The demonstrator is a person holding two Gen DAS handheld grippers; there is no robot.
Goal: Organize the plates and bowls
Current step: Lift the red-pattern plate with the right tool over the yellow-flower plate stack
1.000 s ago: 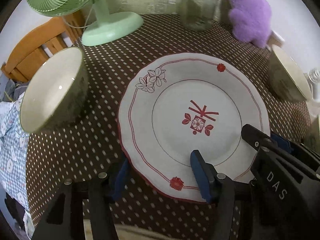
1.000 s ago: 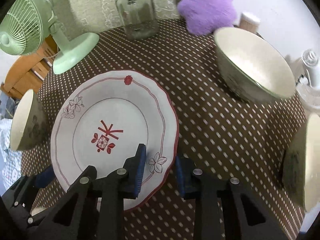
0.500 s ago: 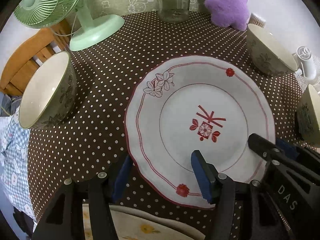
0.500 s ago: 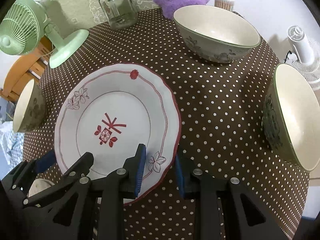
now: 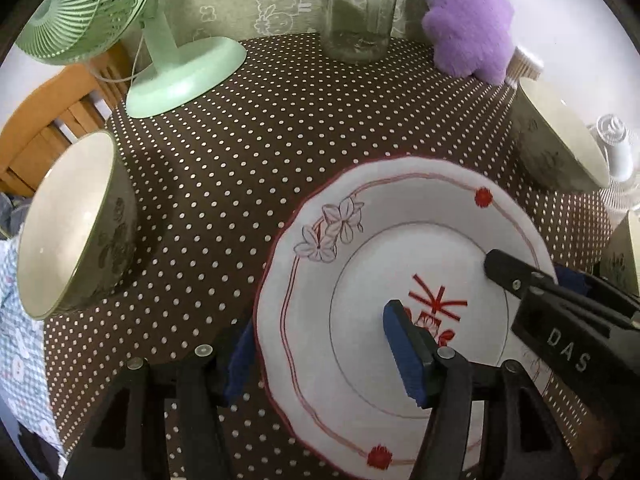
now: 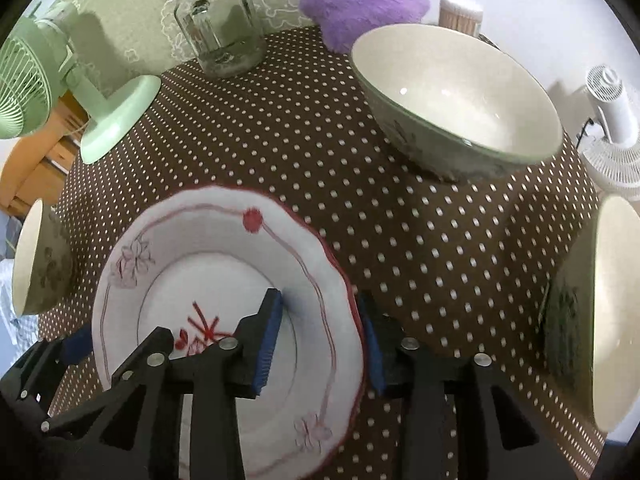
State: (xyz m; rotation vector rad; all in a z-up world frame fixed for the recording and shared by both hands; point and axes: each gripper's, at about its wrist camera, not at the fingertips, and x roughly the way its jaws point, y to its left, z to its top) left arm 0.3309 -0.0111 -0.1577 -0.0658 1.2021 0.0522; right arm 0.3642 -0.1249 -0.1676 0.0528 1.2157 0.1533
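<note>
A white plate (image 5: pixel 360 264) with red flowers and a red rim line lies on the brown dotted tablecloth (image 5: pixel 256 152). My left gripper (image 5: pixel 320 354) stands open astride its left rim, one blue pad outside the edge and one over the well. My right gripper (image 6: pixel 320 346) straddles the opposite rim (image 6: pixel 344 292); its jaws are opening, the rim loose between the pads. Three cream bowls with green floral outsides stand around: one at the left (image 5: pixel 76 224), one at the back right (image 6: pixel 456 92), one at the right (image 6: pixel 608 308).
A green desk fan (image 5: pixel 92 8), a glass jar (image 5: pixel 360 12) and a purple plush (image 5: pixel 468 12) line the table's far edge. A small white fan (image 6: pixel 612 120) and a toothpick holder (image 6: pixel 460 12) stand at the far right. A wooden chair (image 5: pixel 40 128) is beyond the left edge.
The right gripper's pads, close on the plate's rim before, have spread apart. Both grippers have slid further in over the plate, which now sits nearer in both views.
</note>
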